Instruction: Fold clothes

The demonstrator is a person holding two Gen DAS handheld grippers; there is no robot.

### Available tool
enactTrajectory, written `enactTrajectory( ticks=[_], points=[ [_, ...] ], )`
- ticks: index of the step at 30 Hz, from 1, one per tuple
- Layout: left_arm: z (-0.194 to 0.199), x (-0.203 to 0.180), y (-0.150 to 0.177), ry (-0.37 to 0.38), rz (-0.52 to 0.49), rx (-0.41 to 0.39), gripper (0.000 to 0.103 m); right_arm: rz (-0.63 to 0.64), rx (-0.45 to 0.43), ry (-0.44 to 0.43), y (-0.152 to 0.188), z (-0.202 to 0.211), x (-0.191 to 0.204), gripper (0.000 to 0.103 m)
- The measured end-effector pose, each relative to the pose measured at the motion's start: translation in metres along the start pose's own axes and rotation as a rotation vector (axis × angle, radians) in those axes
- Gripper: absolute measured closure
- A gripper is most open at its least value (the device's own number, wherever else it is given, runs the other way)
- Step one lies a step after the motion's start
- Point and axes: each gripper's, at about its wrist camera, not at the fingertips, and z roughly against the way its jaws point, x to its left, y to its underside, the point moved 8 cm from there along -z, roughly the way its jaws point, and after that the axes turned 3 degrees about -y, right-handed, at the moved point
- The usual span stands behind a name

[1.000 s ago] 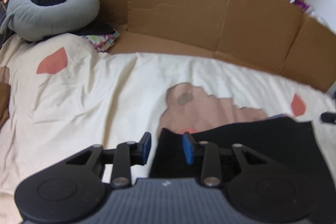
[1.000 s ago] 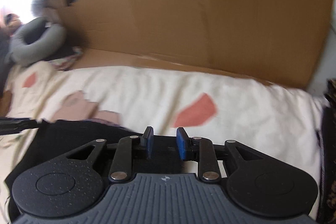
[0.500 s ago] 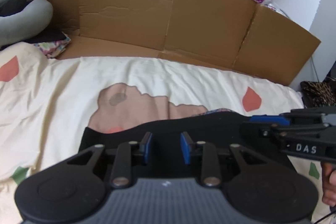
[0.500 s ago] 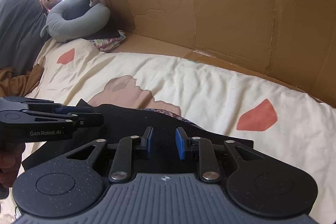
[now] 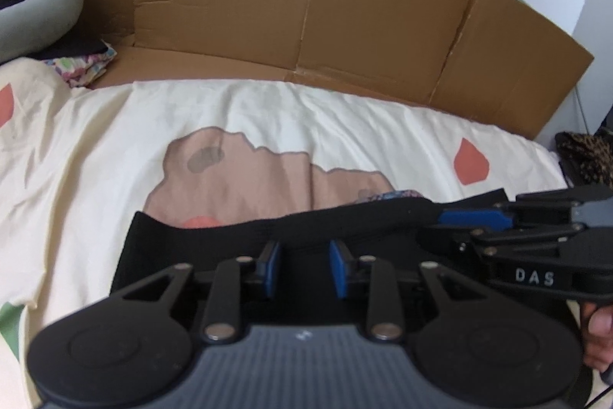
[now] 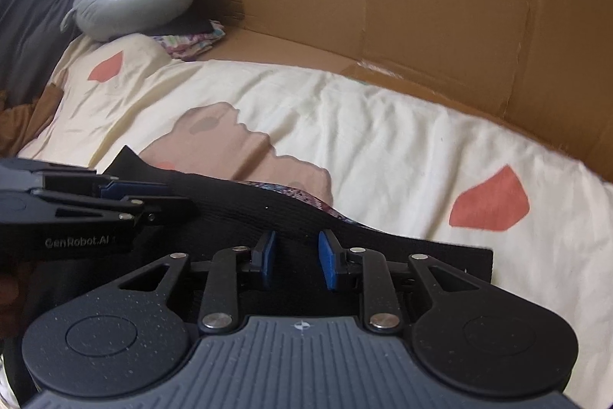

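A black garment [image 5: 214, 244] lies across a cream bed sheet [image 5: 115, 148], its far edge forming a raised ridge with patterned lining showing beneath it [image 6: 299, 194]. My left gripper [image 5: 302, 255] hovers low over the garment's middle, its blue pads a little apart with black fabric in the gap. My right gripper [image 6: 297, 252] sits over the garment's right part. Its jaws are opening, with black fabric between them and no pad pressing. Each gripper shows from the side in the other's view: the right gripper [image 5: 459, 221] and the left gripper [image 6: 153, 196].
A cardboard wall [image 5: 306, 18] lines the bed's far side. A grey neck pillow [image 6: 130, 10] and folded colourful clothes [image 6: 191, 41] lie at the far left beside a dark pillow [image 6: 27, 6]. Leopard-print fabric [image 5: 586, 156] sits at the right edge. A hand [image 5: 597, 336] holds the right gripper.
Both grippers have come lower and closer together over the black garment, and each now shows in the other's view. The right pads stand slightly wider apart than before.
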Motion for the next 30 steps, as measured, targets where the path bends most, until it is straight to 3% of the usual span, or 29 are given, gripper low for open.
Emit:
enactTrajectory(
  ticks=[4,9,13,14,19,27,30],
  points=[
    [-0.002,-0.001,-0.001,-0.018,0.004,0.009,0.072,-0.027,0.006,-0.006,0.0,-0.004,-0.005,0.068],
    [0.011,-0.003,-0.005,-0.039,0.027,-0.014,0.074,-0.157,0.017,-0.029,-0.004,0.003,-0.016,0.063],
    [0.034,-0.008,-0.006,-0.021,-0.007,-0.067,0.074,-0.083,-0.048,-0.014,-0.011,0.029,-0.01,0.07],
    [0.039,-0.01,-0.005,-0.01,-0.011,-0.075,0.074,-0.082,-0.055,-0.029,-0.011,0.035,-0.009,0.076],
    [0.05,-0.021,0.009,0.035,-0.026,-0.07,0.074,-0.086,-0.054,-0.098,0.002,0.056,0.001,0.085],
    [0.029,-0.023,0.024,0.022,-0.084,-0.013,0.072,-0.037,0.022,-0.063,0.033,0.034,0.003,0.086],
    [0.024,-0.021,0.024,0.013,-0.108,-0.012,0.073,-0.066,0.037,-0.04,0.036,0.028,-0.007,0.095]
  ],
)
